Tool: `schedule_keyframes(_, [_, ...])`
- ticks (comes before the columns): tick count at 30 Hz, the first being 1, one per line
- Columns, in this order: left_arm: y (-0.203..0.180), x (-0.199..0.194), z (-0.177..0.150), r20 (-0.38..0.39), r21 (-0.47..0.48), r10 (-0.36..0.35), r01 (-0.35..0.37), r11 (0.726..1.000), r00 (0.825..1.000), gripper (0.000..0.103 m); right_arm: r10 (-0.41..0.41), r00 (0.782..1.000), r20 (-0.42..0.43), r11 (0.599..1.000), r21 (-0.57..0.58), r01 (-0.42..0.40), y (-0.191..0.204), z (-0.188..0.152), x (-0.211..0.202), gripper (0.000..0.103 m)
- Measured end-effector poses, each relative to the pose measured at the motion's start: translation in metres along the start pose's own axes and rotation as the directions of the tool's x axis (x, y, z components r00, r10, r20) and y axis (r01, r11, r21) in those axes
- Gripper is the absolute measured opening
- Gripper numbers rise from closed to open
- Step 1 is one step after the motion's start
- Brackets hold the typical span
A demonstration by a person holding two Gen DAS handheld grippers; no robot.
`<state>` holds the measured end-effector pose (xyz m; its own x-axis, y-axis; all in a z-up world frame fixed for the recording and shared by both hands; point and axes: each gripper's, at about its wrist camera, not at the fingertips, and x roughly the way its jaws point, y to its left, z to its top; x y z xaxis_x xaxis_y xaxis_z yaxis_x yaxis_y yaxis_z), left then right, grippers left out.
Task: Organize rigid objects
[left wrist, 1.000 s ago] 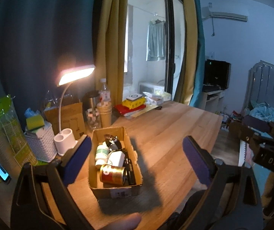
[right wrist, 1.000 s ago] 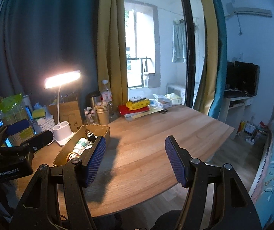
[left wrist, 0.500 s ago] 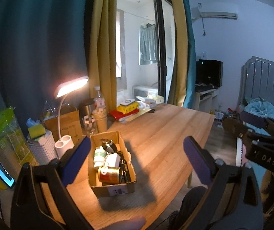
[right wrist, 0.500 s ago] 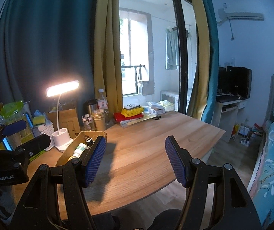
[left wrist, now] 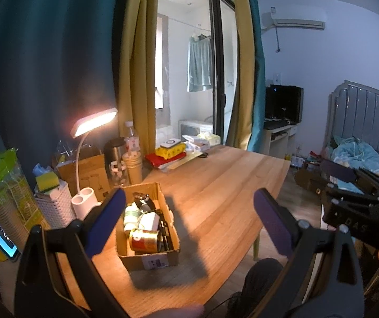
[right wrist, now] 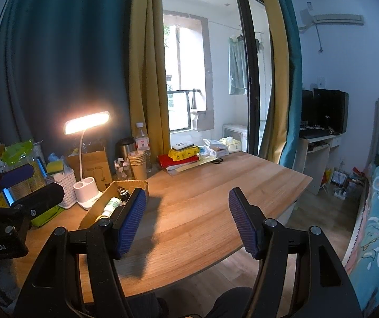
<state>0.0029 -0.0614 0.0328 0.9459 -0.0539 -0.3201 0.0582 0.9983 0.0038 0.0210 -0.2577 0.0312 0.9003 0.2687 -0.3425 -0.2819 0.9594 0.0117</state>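
While my left gripper (left wrist: 189,212) and right gripper (right wrist: 186,212) hang wide and empty above the table (left wrist: 224,185), the cardboard box (left wrist: 147,238) holds can (left wrist: 144,239) and bottles tightly packed (jumbled), so a reach-in risks snagging neighbours.

a lit desk lamp (right wrist: 87,123) glows before dark teal curtains (right wrist: 57,66); yellow drapes (right wrist: 147,79) frame a glass door (right wrist: 210,79); bed (left wrist: 359,156) at right.
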Motion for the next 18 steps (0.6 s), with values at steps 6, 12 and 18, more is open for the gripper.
schedule_keyframes(6, [0.0005, -0.0038, 0.0013, 0.013, 0.000, 0.015, -0.015, 1.000, 1.000, 0.098, 0.005, 1.000, 0.000, 1.000, -0.006, -0.005, 0.0015, 0.0013, -0.0017, 0.068])
schedule_keyframes(12, [0.0026, -0.0034, 0.0018, 0.017, -0.011, 0.023, -0.022, 1.000, 1.000, 0.098, 0.007, 1.000, -0.007, 1.000, -0.003, -0.007, 0.0017, 0.0016, 0.0007, 0.068])
schedule_keyframes(18, [0.0023, -0.0035, 0.0016, 0.016, -0.010, 0.021, -0.021, 1.000, 1.000, 0.098, 0.007, 1.000, -0.009, 1.000, -0.002, -0.007, 0.0013, 0.0000, 0.0007, 0.068])
